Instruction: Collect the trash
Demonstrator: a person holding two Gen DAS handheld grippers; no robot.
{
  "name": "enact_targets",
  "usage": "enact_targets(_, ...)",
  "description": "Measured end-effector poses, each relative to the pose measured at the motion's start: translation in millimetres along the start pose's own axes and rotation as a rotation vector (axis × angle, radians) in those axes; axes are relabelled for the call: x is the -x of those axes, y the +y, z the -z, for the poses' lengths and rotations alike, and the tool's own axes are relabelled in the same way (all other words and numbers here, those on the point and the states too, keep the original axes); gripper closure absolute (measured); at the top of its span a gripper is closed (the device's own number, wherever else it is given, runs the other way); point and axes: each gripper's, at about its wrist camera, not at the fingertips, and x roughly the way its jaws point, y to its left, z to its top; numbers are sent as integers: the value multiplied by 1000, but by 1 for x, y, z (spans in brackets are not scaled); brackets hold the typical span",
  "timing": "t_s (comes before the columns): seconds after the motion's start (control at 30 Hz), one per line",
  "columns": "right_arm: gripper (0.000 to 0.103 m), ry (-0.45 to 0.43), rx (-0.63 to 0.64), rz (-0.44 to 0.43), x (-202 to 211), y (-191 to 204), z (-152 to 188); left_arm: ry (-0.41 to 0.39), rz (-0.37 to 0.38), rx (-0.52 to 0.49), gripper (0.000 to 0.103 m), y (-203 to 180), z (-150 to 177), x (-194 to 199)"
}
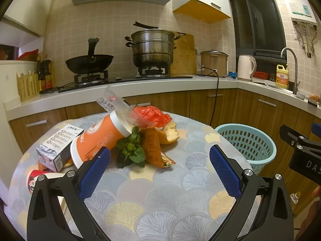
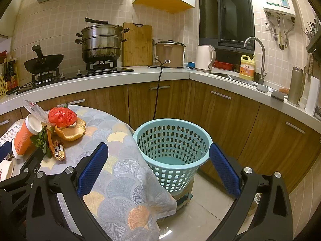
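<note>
A heap of trash lies on the round table: an orange cup on its side, a small printed box, a leafy green scrap, an orange wrapper, a fruit peel, a red plastic bag and a clear wrapper. My left gripper is open, hovering over the cloth just short of the heap. A light blue basket stands on the floor right of the table. My right gripper is open above its near rim, holding nothing.
A red and white cup lies at the table's left edge. Behind runs a counter with a wok, a steamer pot, a rice cooker whose cord hangs down, a kettle and a sink tap.
</note>
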Motion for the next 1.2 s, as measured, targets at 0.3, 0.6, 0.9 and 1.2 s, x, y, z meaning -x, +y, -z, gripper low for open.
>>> enact_targets(0.3, 8, 1, -1, -3, 0, 0, 0, 0, 0, 0, 8, 0, 0, 0)
enact_targets(0.6, 8, 3, 1, -11, -2, 2, -2, 1, 0, 1, 8, 0, 0, 0)
enact_targets(0.9, 9, 1, 4, -23, 0, 6, -2, -13, -42, 2, 8, 5, 1, 7)
enact_targets(1.2, 18, -18, 40, -50, 9, 16, -2, 8, -242, 87, 8, 50, 3, 57)
